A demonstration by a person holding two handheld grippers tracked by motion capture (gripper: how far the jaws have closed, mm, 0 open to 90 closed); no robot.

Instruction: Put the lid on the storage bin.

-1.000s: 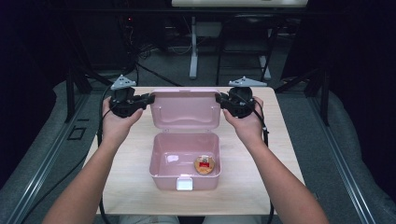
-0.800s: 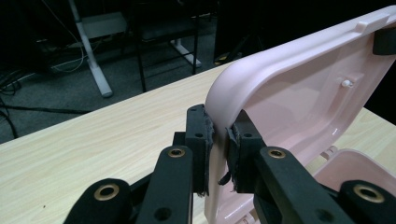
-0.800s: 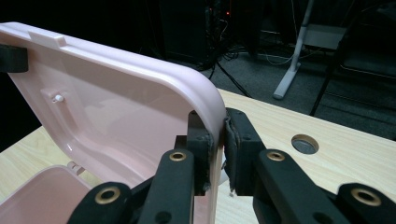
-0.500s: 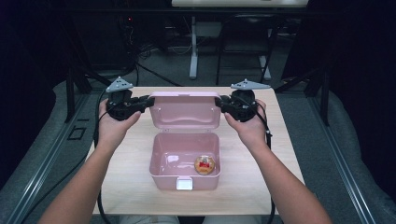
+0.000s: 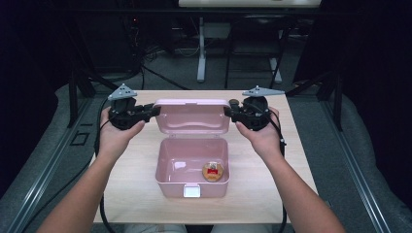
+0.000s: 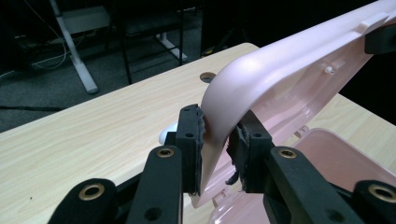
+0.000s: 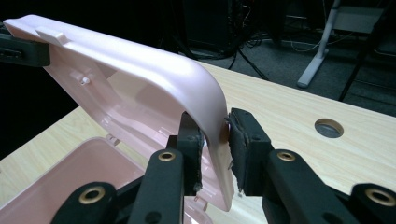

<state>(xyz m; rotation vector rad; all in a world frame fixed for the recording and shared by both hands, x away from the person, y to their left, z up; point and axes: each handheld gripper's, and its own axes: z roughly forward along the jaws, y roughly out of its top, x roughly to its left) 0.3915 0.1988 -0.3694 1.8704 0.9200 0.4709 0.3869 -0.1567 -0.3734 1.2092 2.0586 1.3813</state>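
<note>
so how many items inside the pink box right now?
1. A small round brown item with a red label lies on the floor of the pink box, near its front right corner. Nothing else shows inside; the open lid hides none of it.

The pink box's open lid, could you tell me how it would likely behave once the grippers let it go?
The lid looks like thin, glossy moulded plastic, so probably light, fairly stiff and slippery. It stands nearly upright on its hinge, so it may drop shut or fall back. The left gripper and right gripper have just been opening around its corners.
</note>
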